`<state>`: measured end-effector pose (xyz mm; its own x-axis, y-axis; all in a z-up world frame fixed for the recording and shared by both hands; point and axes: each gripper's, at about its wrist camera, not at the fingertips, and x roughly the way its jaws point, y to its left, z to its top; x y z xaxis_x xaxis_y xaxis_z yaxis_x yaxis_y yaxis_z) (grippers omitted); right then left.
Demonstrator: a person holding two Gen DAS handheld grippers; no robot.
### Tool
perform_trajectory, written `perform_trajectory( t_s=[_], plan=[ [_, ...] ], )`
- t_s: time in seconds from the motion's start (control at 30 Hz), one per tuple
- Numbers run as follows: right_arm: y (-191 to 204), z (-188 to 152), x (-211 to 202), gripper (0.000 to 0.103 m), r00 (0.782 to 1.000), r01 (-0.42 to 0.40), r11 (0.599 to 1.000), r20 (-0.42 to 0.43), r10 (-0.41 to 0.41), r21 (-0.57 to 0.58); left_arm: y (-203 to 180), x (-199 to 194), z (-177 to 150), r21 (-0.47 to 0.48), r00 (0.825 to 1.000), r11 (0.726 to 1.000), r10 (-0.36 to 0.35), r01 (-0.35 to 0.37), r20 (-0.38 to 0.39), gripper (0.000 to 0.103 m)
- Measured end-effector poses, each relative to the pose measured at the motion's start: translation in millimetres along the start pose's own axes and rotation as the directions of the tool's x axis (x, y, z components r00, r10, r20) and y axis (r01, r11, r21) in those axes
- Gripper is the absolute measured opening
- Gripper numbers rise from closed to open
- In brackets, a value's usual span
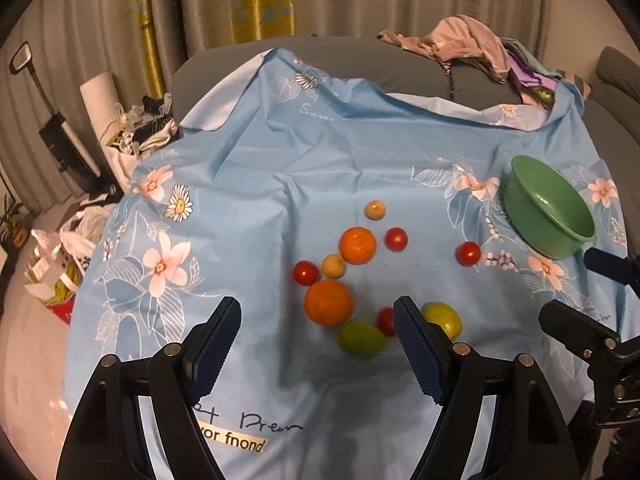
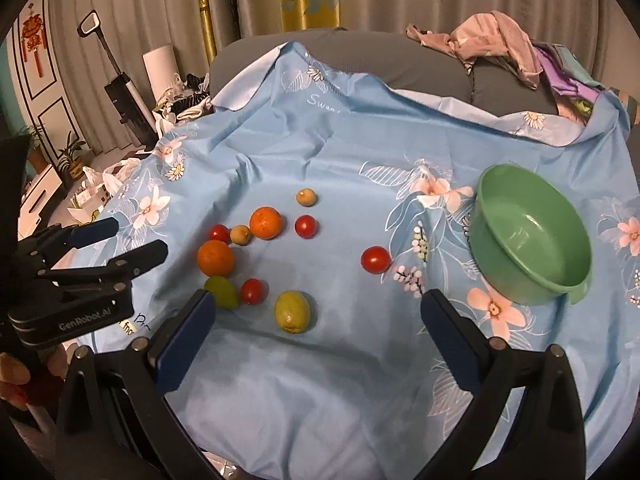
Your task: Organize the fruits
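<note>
Loose fruit lies on a blue flowered cloth (image 1: pixel 280 152): two oranges (image 1: pixel 329 302) (image 2: pixel 265 222), two green fruits (image 1: pixel 361 338) (image 2: pixel 292 312), several red tomatoes (image 1: pixel 468 253) (image 2: pixel 375 259) and two small tan fruits (image 1: pixel 375 210) (image 2: pixel 306 197). An empty green bowl (image 1: pixel 548 210) (image 2: pixel 532 236) stands at the right. My left gripper (image 1: pixel 318 312) is open and empty, just short of the fruit. My right gripper (image 2: pixel 318 308) is open and empty, with a green fruit between its fingers' line of view.
The cloth covers a grey sofa (image 2: pixel 360 52) with a pile of clothes (image 2: pixel 500 48) at the back right. Bags and a vacuum (image 2: pixel 120 92) stand on the floor at the left. The left gripper shows at the left of the right wrist view (image 2: pixel 100 248).
</note>
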<state>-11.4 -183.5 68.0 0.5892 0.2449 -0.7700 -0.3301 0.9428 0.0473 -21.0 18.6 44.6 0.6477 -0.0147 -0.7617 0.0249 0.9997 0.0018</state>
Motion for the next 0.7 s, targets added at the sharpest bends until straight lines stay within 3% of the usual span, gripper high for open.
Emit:
perform_trajectory(
  t_s=[0.7],
  plan=[
    [4, -3, -14, 0.103, 0.999, -0.01, 1.0, 0.035, 0.01, -0.021, -17, -6, -1, 0.063, 1.0, 0.998, 0.002, -0.002, 0.004, 0.078]
  ],
)
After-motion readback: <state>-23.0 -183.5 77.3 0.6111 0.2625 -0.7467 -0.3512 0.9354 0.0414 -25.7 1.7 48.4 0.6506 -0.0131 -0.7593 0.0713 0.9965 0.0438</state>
